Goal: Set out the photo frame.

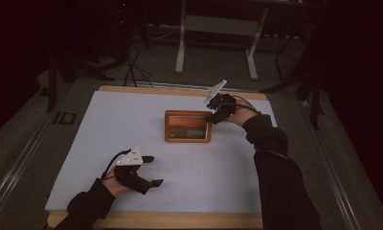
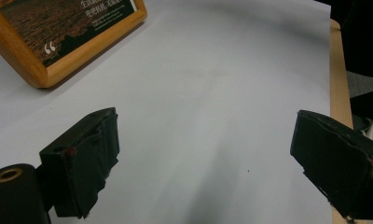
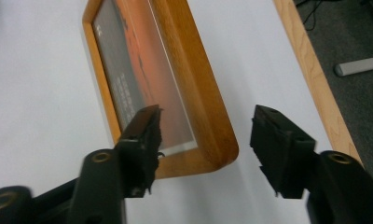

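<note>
A wooden picture frame (image 1: pixel 188 126) with an orange sunset photo stands on the white table top (image 1: pixel 132 120), right of centre. My right gripper (image 1: pixel 209 117) is at the frame's right end. In the right gripper view its jaws stand open (image 3: pixel 205 140) astride the frame's corner (image 3: pixel 184 84): one jaw is in front of the glass, the other is clear of the frame's back. My left gripper (image 1: pixel 153 170) rests near the front left with its jaws wide open and nothing between them (image 2: pixel 205 158). The frame's lower corner (image 2: pixel 58 32) lies off to its upper left.
The table's wooden rim (image 1: pixel 156 220) runs along the front, and it also passes close to my right gripper (image 3: pixel 310 79). Beyond the table, a desk's white legs (image 1: pixel 180 48) and cables (image 1: pixel 132 67) are on the dark floor.
</note>
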